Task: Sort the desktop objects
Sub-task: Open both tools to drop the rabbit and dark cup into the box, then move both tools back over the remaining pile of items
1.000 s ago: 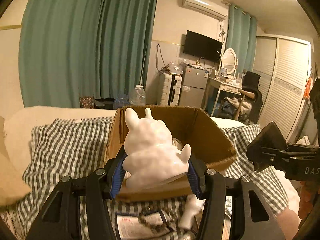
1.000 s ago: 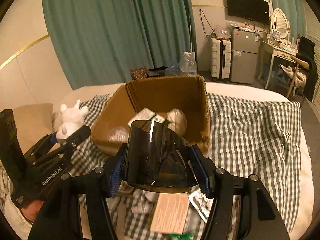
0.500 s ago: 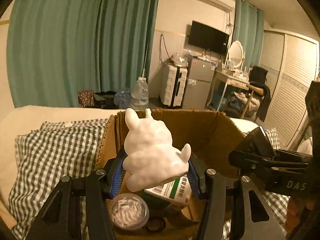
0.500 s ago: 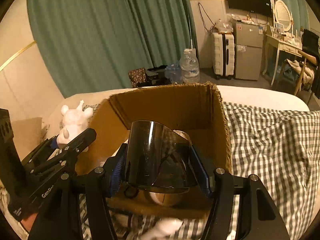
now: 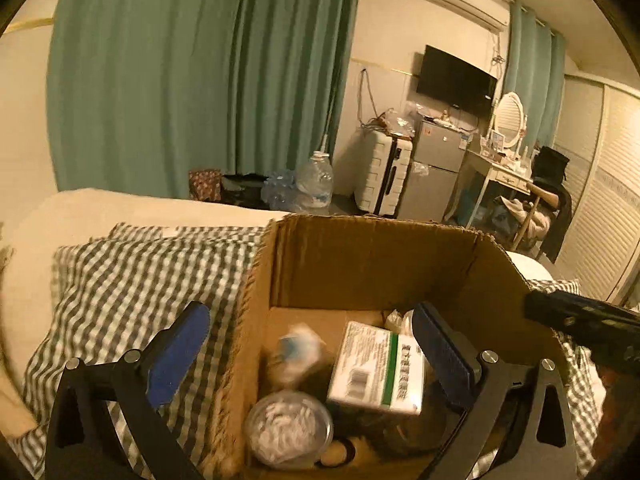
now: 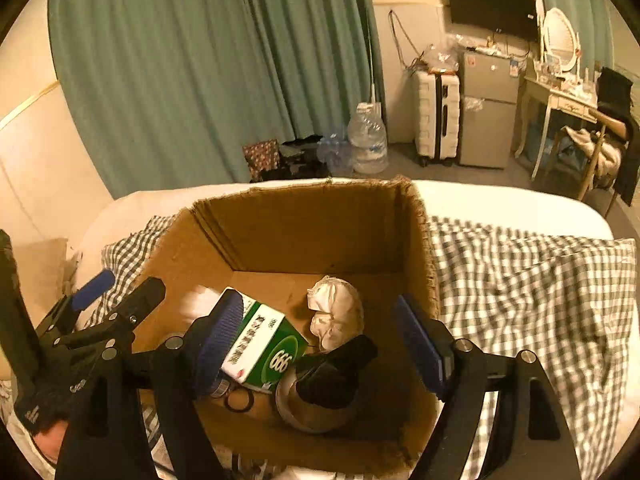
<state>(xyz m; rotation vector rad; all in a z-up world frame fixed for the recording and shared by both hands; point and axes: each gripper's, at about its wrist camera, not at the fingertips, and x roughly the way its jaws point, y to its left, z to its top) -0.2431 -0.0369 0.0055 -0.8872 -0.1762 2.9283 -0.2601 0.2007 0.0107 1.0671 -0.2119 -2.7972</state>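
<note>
My left gripper [image 5: 308, 320] hangs over the left wall of the cardboard box [image 5: 360, 264], its jaws opening wide with nothing pressed between them. Below them a white figurine [image 5: 298, 354] shows as a blur inside the box. My right gripper [image 6: 316, 308] is over the same box [image 6: 312, 232], jaws opening. The dark tinted cup [image 6: 332, 372] lies loose on the box floor below them. A green and white medicine box [image 6: 264, 344] [image 5: 376, 368], a crumpled beige wad [image 6: 336, 312] and a clear round tub [image 5: 288, 428] also lie inside. The left gripper [image 6: 120, 288] shows at the box's left rim.
The box stands on a bed covered by a grey checked blanket [image 5: 140, 280] [image 6: 520, 280]. A black ring [image 6: 240, 402] lies on the box floor. Beyond the bed are green curtains, a water jug [image 6: 368, 136], a white suitcase and a small fridge.
Both grippers moved forward over the box and opened. The white figurine dropped out of the left one and the dark cup out of the right one, both into the box.
</note>
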